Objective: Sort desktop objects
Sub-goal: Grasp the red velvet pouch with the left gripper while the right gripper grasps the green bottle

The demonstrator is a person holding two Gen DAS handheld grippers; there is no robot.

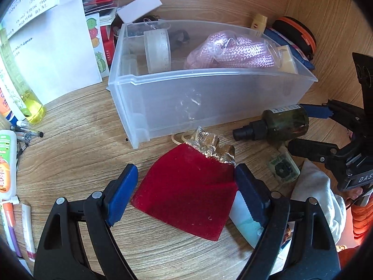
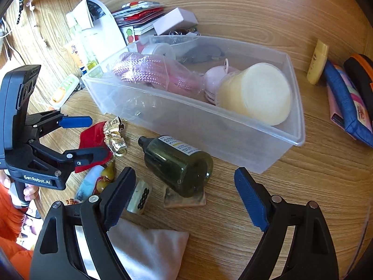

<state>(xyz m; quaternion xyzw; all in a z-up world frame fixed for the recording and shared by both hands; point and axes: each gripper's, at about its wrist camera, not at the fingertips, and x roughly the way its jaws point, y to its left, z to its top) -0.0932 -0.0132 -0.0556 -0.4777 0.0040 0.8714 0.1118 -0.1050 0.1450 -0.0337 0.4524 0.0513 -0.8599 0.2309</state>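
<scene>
Red velvet pouch (image 1: 186,191) between my spread left gripper (image 1: 186,186) pads | right gripper (image 2: 184,196) spread over green bottle (image 2: 179,163) | squeeze pouch mid-body, then lift to clear bin (image 1: 209,102).

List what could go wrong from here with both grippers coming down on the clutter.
1. The green bottle lies on its side, propped on a small tile; it may roll when the open right gripper closes.
2. The open left gripper straddles the red pouch; the limp cloth could slip out or drag the blue packet beneath.
</scene>
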